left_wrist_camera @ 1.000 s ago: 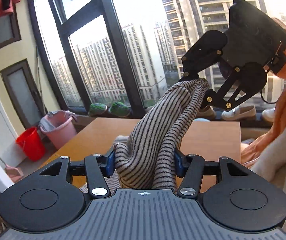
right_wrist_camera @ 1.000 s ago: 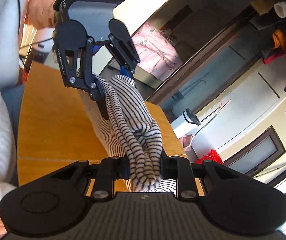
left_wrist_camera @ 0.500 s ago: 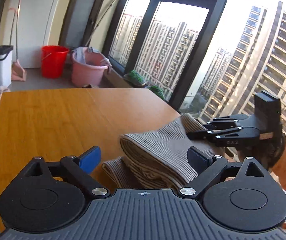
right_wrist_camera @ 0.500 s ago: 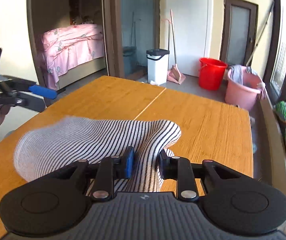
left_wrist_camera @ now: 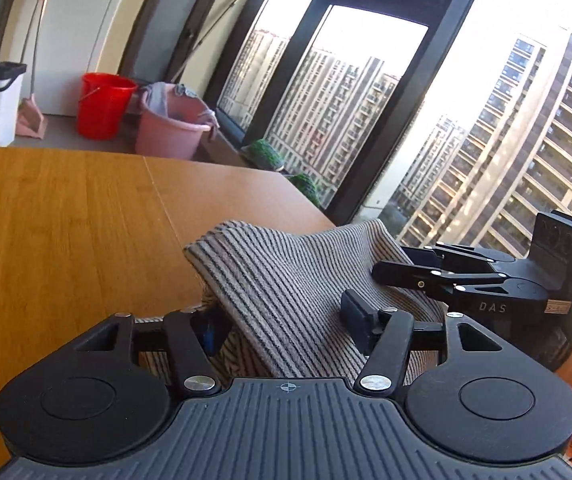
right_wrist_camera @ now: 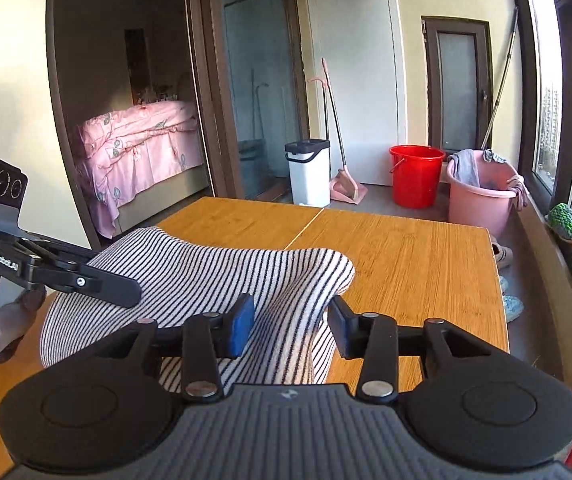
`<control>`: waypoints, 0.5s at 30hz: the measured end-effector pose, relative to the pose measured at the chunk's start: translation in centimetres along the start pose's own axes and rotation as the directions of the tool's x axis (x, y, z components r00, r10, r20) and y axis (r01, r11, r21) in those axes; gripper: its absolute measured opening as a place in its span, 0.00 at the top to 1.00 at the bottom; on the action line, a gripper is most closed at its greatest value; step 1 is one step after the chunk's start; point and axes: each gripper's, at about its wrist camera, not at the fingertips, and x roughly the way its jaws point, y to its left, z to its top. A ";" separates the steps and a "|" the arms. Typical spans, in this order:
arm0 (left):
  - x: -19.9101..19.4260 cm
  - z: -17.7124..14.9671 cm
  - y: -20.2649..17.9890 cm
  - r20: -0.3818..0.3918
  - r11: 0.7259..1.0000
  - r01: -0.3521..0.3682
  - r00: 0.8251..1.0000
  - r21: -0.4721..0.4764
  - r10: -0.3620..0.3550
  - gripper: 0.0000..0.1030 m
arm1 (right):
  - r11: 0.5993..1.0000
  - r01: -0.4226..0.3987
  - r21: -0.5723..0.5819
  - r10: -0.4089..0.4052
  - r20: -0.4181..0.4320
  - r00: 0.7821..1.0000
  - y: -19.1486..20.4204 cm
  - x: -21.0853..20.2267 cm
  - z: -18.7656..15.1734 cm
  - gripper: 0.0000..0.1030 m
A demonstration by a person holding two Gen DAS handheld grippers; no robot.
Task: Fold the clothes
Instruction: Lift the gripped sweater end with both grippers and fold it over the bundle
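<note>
My left gripper (left_wrist_camera: 282, 320) sits low over the wooden table (left_wrist_camera: 66, 220) w/ the striped garment (left_wrist_camera: 286, 280) draped btw its fingers. Its jaws have just been closing, and the cloth lies in the gap; the right pad (left_wrist_camera: 356, 314) rests against the fabric, the blue left pad is half hidden under a fold, so I can't tell if the cloth is really pinched.

My right gripper (right_wrist_camera: 292, 326) has just been opening its jaws. The blue pad (right_wrist_camera: 242, 326) and the dark pad stand apart, w/ the garment's bunched edge (right_wrist_camera: 286, 280) running btw them; the fabric looks slack there, not squeezed, so I read it as let go.

The garment itself lies on the near part of the table, humped up in a soft fold, spanning from one gripper to the other. In the right wrist view my left gripper comes in from the left edge, fingers laid on the cloth's far side. In the left wrist view my right gripper enters from the right, tips at the cloth's edge.

Beyond the table: a red bucket (right_wrist_camera: 416, 176), a pink tub (right_wrist_camera: 480, 196) w/ rags over its rim, a white bin (right_wrist_camera: 308, 172), a dustpan & broom by the wall, and a bed w/ pink cover (right_wrist_camera: 138, 148) thru the doorway.
</note>
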 end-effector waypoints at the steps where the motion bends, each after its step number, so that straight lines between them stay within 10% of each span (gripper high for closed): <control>1: 0.0 -0.1 0.0 0.000 1.000 -0.011 1.000 -0.002 0.011 0.44 | 1.000 -0.002 0.013 0.002 0.001 1.000 -0.1 0.1 -0.1 0.57; 7: -0.7 -0.2 0.0 0.007 0.999 -0.032 0.999 -0.001 0.032 0.53 | 0.998 -0.011 0.061 0.011 0.005 1.000 -0.2 0.2 -0.3 0.57; 10: -2.4 -0.7 -0.5 0.041 1.000 0.000 0.999 -0.007 0.000 0.61 | 0.998 -0.051 0.046 0.051 -0.010 0.999 0.8 -0.3 0.0 0.80; 15: -7.0 -3.5 -2.7 0.069 0.990 0.044 0.996 0.134 -0.054 0.61 | 0.984 -0.160 -0.083 0.159 -0.022 0.987 4.7 -3.7 0.4 0.81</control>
